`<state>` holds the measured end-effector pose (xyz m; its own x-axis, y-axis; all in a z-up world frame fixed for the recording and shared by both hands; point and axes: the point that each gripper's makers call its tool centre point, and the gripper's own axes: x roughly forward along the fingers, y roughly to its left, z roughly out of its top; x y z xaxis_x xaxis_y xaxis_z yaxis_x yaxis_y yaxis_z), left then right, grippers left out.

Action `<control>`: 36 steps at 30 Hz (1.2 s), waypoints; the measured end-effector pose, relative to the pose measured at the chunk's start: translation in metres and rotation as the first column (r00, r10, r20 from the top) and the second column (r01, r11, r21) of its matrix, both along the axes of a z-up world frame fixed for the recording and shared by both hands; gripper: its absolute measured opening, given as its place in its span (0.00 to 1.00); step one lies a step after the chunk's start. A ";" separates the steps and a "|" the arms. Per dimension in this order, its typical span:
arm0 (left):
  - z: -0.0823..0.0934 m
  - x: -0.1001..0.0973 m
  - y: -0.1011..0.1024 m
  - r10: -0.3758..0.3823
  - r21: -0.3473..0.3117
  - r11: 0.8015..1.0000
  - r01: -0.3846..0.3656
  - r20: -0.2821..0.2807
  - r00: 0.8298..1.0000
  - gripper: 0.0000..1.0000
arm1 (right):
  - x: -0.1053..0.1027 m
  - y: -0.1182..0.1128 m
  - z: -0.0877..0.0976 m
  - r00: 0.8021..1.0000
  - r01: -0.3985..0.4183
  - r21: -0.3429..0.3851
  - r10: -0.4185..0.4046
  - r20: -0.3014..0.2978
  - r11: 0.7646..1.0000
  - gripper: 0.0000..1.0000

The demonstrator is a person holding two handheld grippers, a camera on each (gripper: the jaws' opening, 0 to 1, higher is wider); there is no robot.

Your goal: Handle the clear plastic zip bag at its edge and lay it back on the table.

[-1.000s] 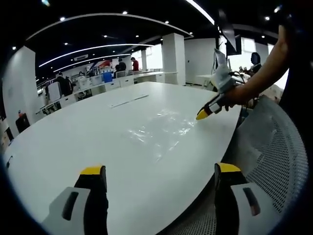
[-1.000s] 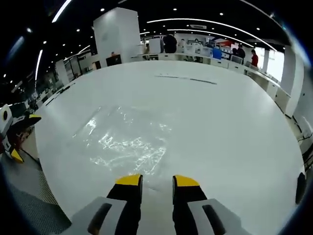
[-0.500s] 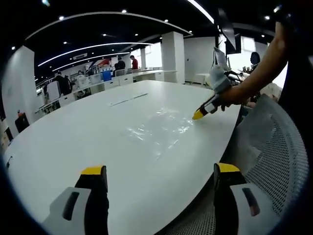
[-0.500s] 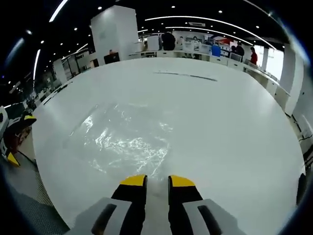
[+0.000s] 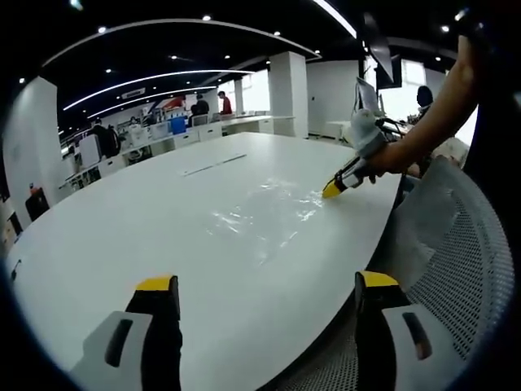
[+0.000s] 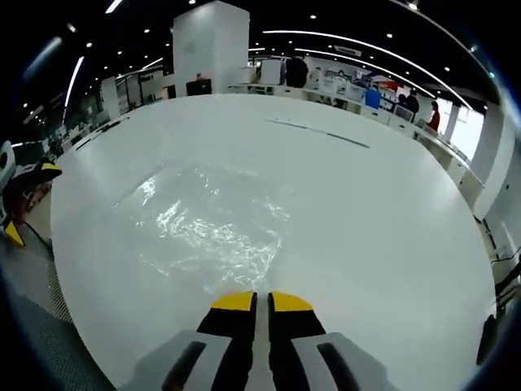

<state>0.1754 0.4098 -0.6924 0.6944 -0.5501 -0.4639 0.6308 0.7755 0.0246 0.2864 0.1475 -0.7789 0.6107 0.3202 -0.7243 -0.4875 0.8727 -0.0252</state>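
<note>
Open-plan office beyond, white worktop [image 6: 391, 212] carrying the clear zip bag [image 6: 207, 224] flat: the right claw [image 6: 261, 301], jaws nearly closed at its near edge, faces it at 11 o'clock, while the left claw [image 5: 262, 287] waits wide, farther off.

The left gripper [image 5: 264, 287] hangs low with its jaws spread wide. The right gripper [image 6: 260, 300], held in the person's hand [image 5: 392, 156], has its yellow-tipped jaws nearly closed together.

Clear plastic zip bag [image 6: 207, 232] lying flat on tabletop [image 6: 383, 220]; right hand-held gripper [image 6: 253, 303] at its near edge; left hand-held gripper [image 5: 264, 283] well apart.
</note>
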 end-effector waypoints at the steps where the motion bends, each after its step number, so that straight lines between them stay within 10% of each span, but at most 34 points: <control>1: -0.001 0.000 0.001 -0.001 0.000 1.000 0.001 -0.002 1.000 0.88 | -0.001 0.001 0.000 1.000 -0.008 -0.009 0.008 0.004 1.000 0.02; 36: 0.004 0.001 0.000 0.005 -0.015 1.000 -0.004 0.021 1.000 0.88 | -0.009 0.007 0.038 0.981 -0.121 -0.028 0.124 0.150 0.992 0.00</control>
